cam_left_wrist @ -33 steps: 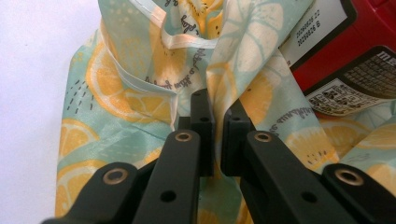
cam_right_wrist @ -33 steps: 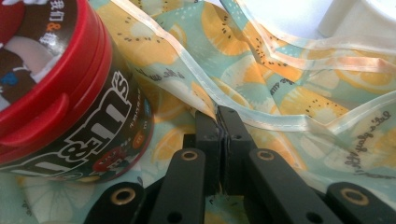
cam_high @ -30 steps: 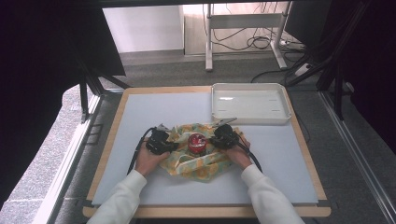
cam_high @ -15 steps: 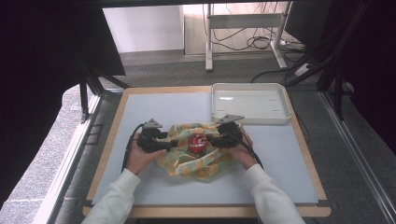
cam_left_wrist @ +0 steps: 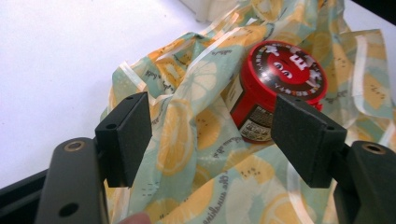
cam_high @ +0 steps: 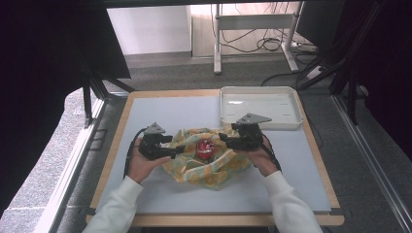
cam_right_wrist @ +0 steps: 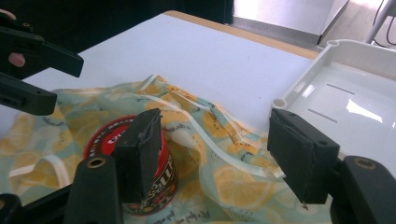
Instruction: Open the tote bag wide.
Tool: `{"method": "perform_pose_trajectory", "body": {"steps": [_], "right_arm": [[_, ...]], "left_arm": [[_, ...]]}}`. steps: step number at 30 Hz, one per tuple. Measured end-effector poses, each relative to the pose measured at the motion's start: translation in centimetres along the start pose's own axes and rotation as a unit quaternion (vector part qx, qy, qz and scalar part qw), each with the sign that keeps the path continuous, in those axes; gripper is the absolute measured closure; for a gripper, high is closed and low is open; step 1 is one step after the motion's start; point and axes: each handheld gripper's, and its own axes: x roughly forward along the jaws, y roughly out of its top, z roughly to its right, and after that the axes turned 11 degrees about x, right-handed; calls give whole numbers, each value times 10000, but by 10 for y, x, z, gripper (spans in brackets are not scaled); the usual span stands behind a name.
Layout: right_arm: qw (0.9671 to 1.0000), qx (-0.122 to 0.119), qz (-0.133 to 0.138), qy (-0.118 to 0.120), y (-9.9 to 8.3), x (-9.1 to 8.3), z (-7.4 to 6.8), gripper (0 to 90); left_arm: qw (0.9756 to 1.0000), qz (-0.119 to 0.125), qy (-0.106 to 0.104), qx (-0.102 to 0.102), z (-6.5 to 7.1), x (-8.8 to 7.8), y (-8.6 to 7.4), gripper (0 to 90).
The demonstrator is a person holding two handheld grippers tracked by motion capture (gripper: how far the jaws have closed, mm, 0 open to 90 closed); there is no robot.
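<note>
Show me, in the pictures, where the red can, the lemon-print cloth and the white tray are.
red can (cam_left_wrist: 285, 70), left gripper view, on its round lid.
lemon-print cloth (cam_high: 210, 171), high view, on the near fold.
white tray (cam_right_wrist: 345, 93), right gripper view, on its bare floor.

Table with cloth, white tray

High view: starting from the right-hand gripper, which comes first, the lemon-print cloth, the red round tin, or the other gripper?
1. Lemon-print cloth, right under the right gripper.
2. Red round tin, at the cloth's middle.
3. Left gripper, beyond the tin, on the cloth's left edge.
</note>
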Motion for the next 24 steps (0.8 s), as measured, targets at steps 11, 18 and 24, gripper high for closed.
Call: {"method": "perform_pose_trajectory", "body": {"steps": [11, 18, 24], "right_arm": [[9997, -5, -73, 248, -2, -19, -7, 353], [9991, -40, -194, 376, -6, -23, -13, 354], [9984, -32, -278, 488, -8, -23, -13, 414]], "left_arm": [[9999, 146, -16, 79, 6, -18, -2, 305], [9999, 87, -42, 94, 6, -19, -5, 320], [9998, 39, -110, 141, 7, -13, -3, 398]]}}
